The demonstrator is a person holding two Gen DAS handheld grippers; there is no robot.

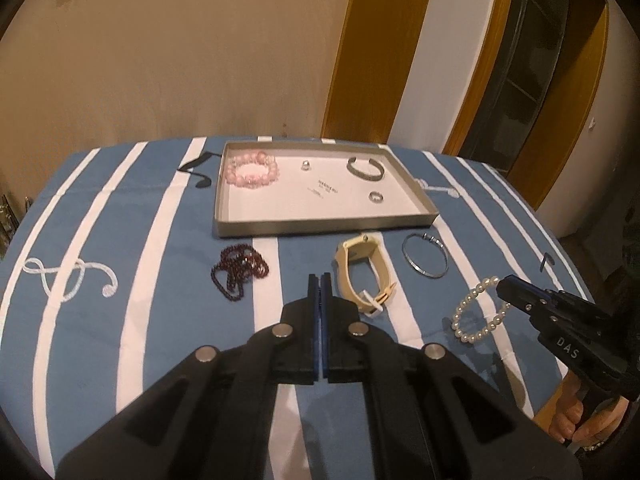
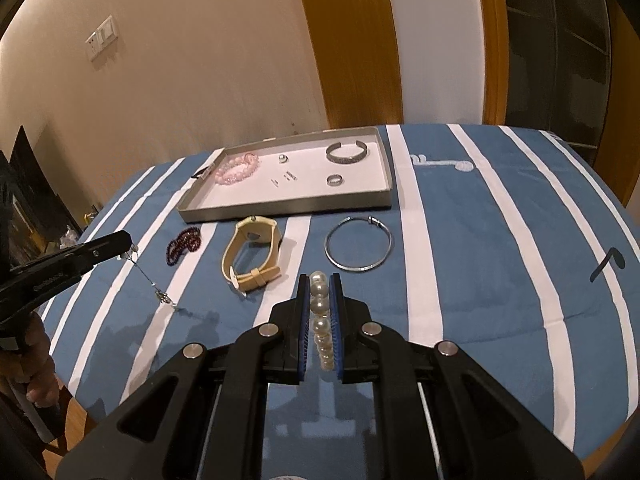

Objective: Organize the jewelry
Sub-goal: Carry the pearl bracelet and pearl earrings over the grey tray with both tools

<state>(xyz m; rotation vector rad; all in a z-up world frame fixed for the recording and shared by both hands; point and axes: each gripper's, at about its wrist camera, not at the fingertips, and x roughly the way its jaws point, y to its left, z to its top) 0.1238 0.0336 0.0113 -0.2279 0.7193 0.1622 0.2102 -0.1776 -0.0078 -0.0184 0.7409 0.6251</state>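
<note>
Right now the pearl bracelet (image 2: 320, 320) sits between the right gripper's (image 2: 319, 284) fingers, which are closed against its beads; in the left wrist view the loop (image 1: 478, 312) hangs from that gripper's (image 1: 505, 289) tip and lies low over the striped cloth, though I cannot tell whether it touches. The left gripper (image 1: 319, 280) has its fingers pressed nearly together, and in the right wrist view a thin chain necklace (image 2: 154, 280) dangles from its tip (image 2: 127, 240) down to the cloth.

Beyond them lies a shallow grey tray (image 1: 320, 227) with a white floor. Inside it are a pink bead bracelet (image 1: 252, 170) at the far left, a small silver piece (image 1: 306, 165) near the middle, a silver cuff (image 1: 366, 168) at the far right and a silver ring (image 1: 377, 197) nearer the front right. Small dark print (image 1: 326, 186) marks the tray floor, too small to read.

Between the tray and the grippers, on the surface, rest a dark red bead string (image 1: 239, 272), a cream wristwatch (image 1: 362, 270) on its side, and a thin silver bangle (image 1: 424, 255), all apart from one another. White letters "DAS" (image 1: 567, 347) show on the right gripper's body. The blue-and-white striped tablecloth (image 1: 140, 220) carries stitched music notes (image 1: 68, 278).
</note>
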